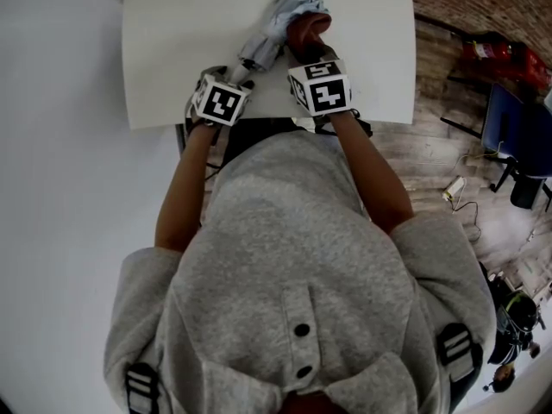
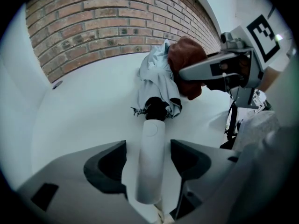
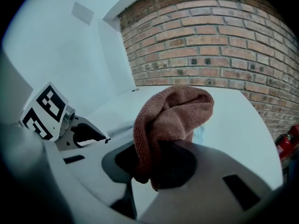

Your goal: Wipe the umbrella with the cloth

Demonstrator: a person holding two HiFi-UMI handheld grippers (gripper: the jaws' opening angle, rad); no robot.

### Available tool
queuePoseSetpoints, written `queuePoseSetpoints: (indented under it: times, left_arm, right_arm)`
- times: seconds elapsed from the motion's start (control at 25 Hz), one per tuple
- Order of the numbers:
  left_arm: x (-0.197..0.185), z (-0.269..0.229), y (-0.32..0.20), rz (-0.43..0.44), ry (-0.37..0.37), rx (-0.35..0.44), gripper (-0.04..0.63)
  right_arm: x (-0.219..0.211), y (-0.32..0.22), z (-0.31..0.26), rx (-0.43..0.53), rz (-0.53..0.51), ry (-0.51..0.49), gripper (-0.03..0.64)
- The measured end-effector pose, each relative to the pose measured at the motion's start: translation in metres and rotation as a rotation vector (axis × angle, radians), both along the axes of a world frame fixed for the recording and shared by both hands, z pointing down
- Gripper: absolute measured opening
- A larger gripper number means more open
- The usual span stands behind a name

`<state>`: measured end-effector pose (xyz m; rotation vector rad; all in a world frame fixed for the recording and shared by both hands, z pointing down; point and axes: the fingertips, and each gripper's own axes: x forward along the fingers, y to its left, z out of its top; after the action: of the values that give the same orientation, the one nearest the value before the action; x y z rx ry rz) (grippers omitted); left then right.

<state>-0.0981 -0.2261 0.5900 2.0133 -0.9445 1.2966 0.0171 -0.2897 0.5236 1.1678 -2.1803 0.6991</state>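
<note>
The folded umbrella [image 1: 274, 24] lies upper centre on the white surface [image 1: 172, 50]. The right tool [image 3: 154, 164] clenches the brown cloth [image 3: 173, 115] against its canopy. The left tool [image 2: 148, 160] straddles the handle [image 2: 152, 139], jaws apart. Steady that handle, then stroke along the folds.

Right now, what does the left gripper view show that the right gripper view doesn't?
Only the left gripper view shows the umbrella's white handle lying between the open jaws of the left claw. Only the right gripper view shows the red fire extinguisher. Both show the brown cloth pinched in the right claw, the brick wall and the white table.
</note>
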Motion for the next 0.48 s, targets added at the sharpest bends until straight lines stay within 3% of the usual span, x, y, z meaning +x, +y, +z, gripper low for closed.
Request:
queuePoseSetpoints:
  times: [0.48]
  left_arm:
    - [-0.002,-0.001,0.0,-0.004,-0.011,-0.001,0.295]
  right_arm:
    - [-0.018,0.011,0.002,-0.022,-0.02,-0.026,0.083]
